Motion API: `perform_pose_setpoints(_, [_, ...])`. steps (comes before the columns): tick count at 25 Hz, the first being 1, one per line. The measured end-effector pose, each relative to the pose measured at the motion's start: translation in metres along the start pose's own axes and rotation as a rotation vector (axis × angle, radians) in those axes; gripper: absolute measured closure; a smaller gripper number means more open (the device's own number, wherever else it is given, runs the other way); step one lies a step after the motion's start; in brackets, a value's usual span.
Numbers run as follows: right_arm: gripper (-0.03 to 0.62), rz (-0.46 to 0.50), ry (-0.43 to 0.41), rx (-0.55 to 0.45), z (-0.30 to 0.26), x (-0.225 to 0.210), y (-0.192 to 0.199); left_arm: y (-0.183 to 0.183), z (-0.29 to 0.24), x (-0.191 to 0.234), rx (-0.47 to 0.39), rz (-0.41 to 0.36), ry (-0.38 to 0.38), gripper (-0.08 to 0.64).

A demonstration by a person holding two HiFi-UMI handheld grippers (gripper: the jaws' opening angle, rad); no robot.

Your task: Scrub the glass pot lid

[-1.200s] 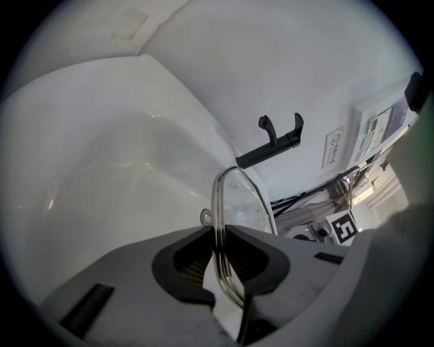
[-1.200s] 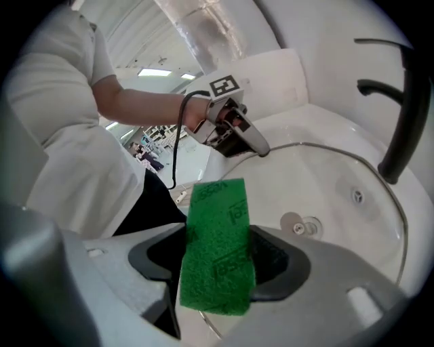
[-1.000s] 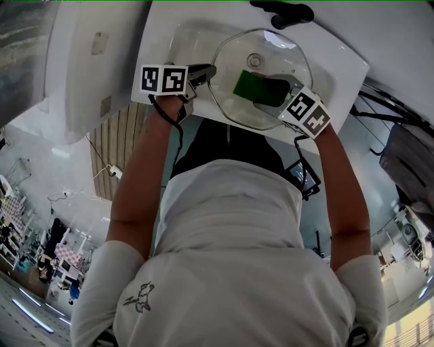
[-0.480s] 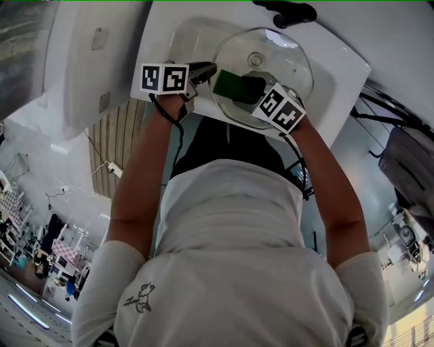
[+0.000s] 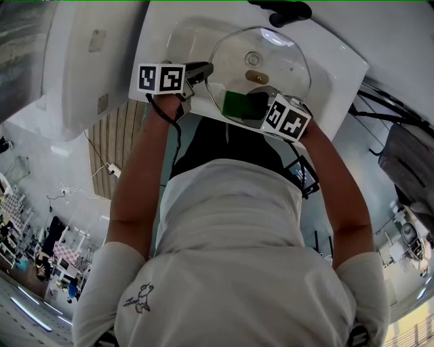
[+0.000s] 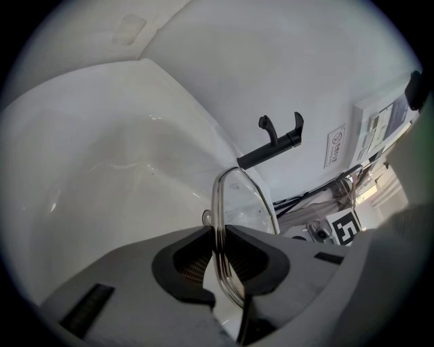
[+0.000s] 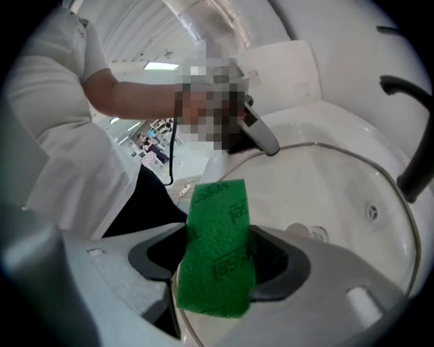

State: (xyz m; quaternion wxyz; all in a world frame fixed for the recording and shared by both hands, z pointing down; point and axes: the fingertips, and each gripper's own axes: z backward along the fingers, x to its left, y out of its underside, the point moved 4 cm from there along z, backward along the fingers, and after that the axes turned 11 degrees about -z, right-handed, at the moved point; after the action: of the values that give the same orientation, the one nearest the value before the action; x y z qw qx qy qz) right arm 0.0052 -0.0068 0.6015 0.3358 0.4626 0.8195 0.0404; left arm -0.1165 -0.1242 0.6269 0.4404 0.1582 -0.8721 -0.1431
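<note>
Now, left gripper (image 6: 218, 261) tight on glass lid (image 6: 245, 203), right gripper (image 7: 218, 261) tight on green pad (image 7: 215, 230).

White basin (image 5: 332, 61) under a black tap (image 5: 279, 10), white wall (image 6: 271, 54) (a notice (image 6: 337, 146) stuck on), wood planks (image 5: 125, 142) below
</note>
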Motion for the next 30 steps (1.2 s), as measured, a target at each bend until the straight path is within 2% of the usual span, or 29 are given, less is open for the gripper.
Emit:
perform_pose_setpoints(11, [0.308,0.210,-0.016,0.304,0.014,-0.001,0.026,0.002,-0.001,0.000,0.024,-0.003,-0.005,0.502])
perform_pose_setpoints(18, [0.308,0.261,0.008,0.447,0.027,-0.016,0.042,0.002,-0.004,-0.001,0.035,-0.005,-0.003,0.502])
perform_pose_setpoints(23, [0.307,0.261,0.044,0.427,0.033,-0.022,0.038,0.001,-0.004,0.000,0.038,-0.011,-0.003,0.500])
perform_pose_setpoints(30, [0.307,0.161,0.146,0.234,0.047,-0.026,0.014,-0.001,0.000,-0.007,0.032,-0.080,-0.027,0.486])
